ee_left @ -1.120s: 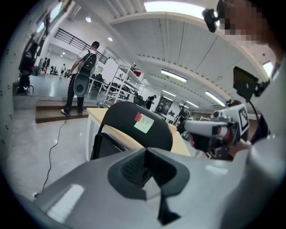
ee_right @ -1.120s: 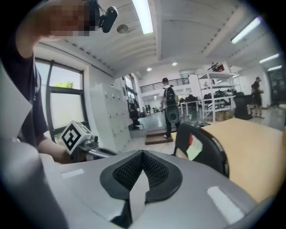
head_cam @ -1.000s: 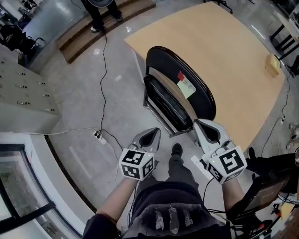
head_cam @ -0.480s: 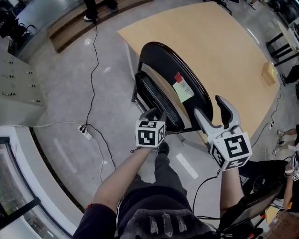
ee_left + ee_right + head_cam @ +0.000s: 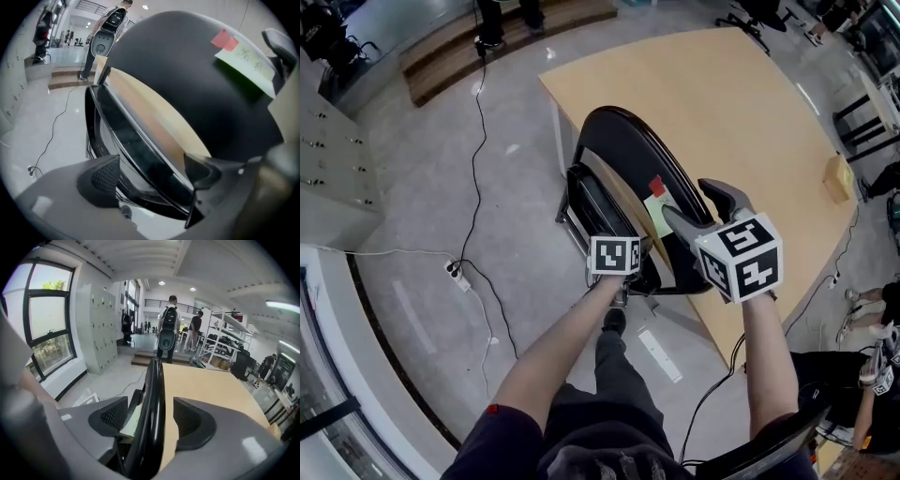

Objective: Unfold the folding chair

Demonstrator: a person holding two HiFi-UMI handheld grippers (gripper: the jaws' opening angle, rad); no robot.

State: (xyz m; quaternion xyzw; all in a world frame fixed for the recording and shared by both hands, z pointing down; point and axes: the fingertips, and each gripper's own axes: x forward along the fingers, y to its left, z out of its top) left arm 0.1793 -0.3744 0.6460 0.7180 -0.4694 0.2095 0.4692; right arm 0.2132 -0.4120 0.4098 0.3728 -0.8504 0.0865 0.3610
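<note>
The left gripper (image 5: 152,172) and right gripper (image 5: 692,202) have moved onto the folding chair (image 5: 628,150), which stands folded by the table (image 5: 741,103). Their jaws have just opened and stand apart around the seat (image 5: 126,140) and backrest (image 5: 153,394), likely to spread them.

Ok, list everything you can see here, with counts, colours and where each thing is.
folding chair: one, black, folded, at the table's near edge
table: one, light wood, behind the chair
paper note: one, pale green with a red tab, on the chair
box: one, tan, near the table's right edge
power strip: one, white, on the floor left of the chair
lockers: one bank, grey, far left
left gripper: one, grey, jaws just opened, straddling the chair, not gripping
right gripper: one, grey, jaws just opened, straddling the chair, not gripping
</note>
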